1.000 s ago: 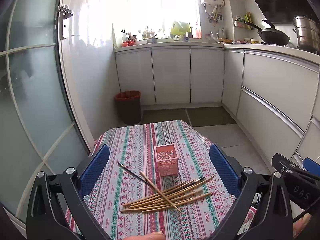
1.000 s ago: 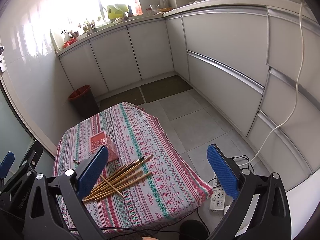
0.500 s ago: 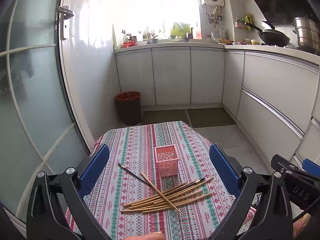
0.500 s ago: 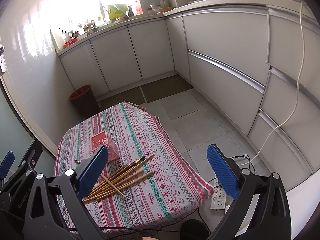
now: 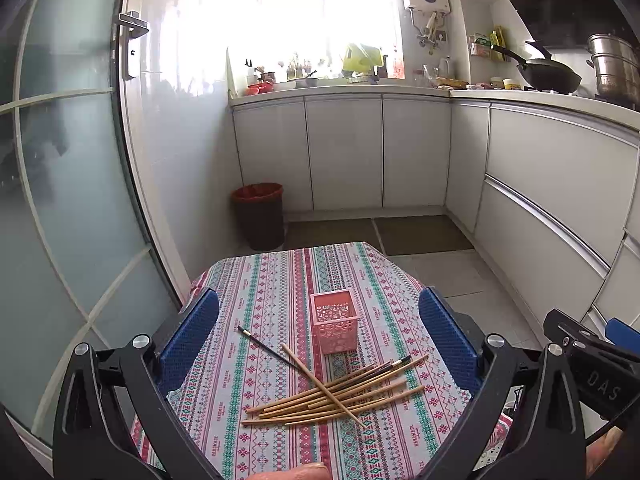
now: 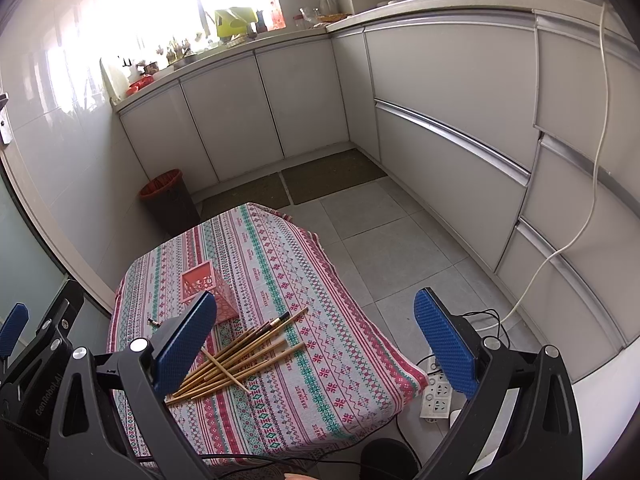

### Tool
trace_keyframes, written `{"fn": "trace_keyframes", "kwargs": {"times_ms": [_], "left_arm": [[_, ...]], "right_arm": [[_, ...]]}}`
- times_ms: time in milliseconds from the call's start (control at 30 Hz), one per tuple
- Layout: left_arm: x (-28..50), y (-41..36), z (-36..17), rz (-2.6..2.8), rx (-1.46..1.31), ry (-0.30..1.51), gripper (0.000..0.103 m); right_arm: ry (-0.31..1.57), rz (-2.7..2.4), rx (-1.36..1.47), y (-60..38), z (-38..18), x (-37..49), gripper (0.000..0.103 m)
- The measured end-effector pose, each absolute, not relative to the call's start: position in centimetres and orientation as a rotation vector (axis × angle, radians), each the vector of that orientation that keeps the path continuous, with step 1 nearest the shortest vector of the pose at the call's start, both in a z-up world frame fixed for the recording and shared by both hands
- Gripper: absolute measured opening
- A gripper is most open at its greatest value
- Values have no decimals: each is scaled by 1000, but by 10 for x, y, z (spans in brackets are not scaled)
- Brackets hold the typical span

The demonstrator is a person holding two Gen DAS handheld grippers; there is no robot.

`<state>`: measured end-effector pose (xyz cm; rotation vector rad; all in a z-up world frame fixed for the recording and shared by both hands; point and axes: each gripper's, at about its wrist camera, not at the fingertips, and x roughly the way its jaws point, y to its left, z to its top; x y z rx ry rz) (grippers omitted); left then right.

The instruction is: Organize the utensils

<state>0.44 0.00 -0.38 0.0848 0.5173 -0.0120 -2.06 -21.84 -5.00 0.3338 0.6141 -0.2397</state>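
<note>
A loose pile of thin, light-brown wooden chopsticks (image 5: 336, 398) lies on the small table draped in a red, green and white patterned cloth (image 5: 264, 292), near its close edge; most sticks run roughly parallel, fanned from lower left to upper right, and one crosses the bundle diagonally. A few in the pile have dark tips, and a single thin black stick (image 5: 266, 347) lies apart to the left, its end reaching under the pile. Just behind the pile stands a small square pink holder with lace-like cut-out walls (image 5: 334, 321), upright and empty at the top. The left gripper (image 5: 320, 334) hangs above the table with its blue-padded fingers spread wide, holding nothing. The right gripper (image 6: 316, 338) is likewise spread wide and empty, off the table's right side.
</note>
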Motion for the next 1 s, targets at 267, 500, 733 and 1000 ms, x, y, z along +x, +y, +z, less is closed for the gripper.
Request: {"fn": "trace_keyframes", "kwargs": {"times_ms": [267, 500, 733, 1000], "left_arm": [[4, 3, -3, -5, 77, 476, 96], [3, 4, -3, -8, 57, 465, 96], [5, 6, -3, -9, 38, 471, 96], [19, 13, -8, 2, 10, 549, 96]], "right_arm": [[617, -238, 334, -218, -51, -20, 96], [618, -238, 334, -218, -51, -21, 96], [628, -236, 332, -218, -52, -19, 96], [655, -214, 360, -221, -56, -15, 96]]}}
